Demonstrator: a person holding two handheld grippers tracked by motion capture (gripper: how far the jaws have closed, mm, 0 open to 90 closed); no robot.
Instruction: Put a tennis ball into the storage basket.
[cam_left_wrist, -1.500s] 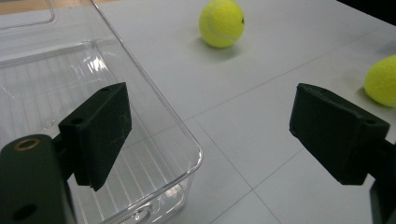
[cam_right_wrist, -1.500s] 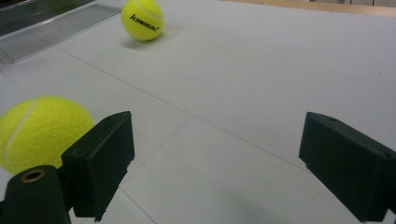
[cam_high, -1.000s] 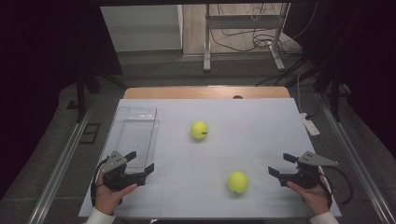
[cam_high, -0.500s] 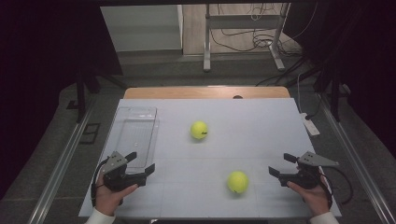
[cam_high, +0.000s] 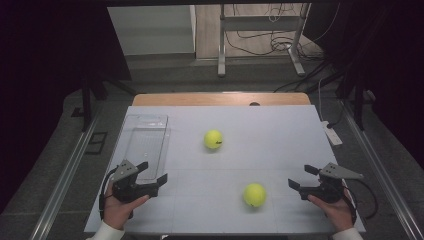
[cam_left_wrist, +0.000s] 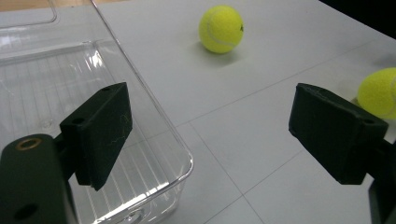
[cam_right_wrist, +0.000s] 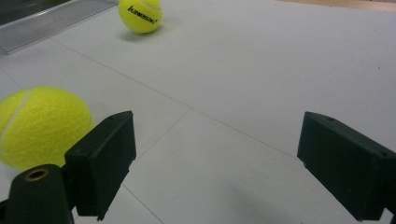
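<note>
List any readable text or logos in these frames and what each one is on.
"kawasaki": black print on the far tennis ball, read in the right gripper view.
A dark mark on the same ball in the left gripper view is too blurred to read.
Near tennis ball: no print visible.

The high view looks forward and down from above the table's near edge, covering the whole white table (cam_high: 280, 135) from a distance. The left gripper view sits low and close at the frame's lower left, facing across a clear tray (cam_left_wrist: 70, 93). The right gripper view sits low at the lower right. All three share the far tennis ball (cam_high: 213, 139) (cam_left_wrist: 221, 29) (cam_right_wrist: 140, 15) and the near tennis ball (cam_high: 254, 194) (cam_left_wrist: 379, 92) (cam_right_wrist: 42, 126).
</note>
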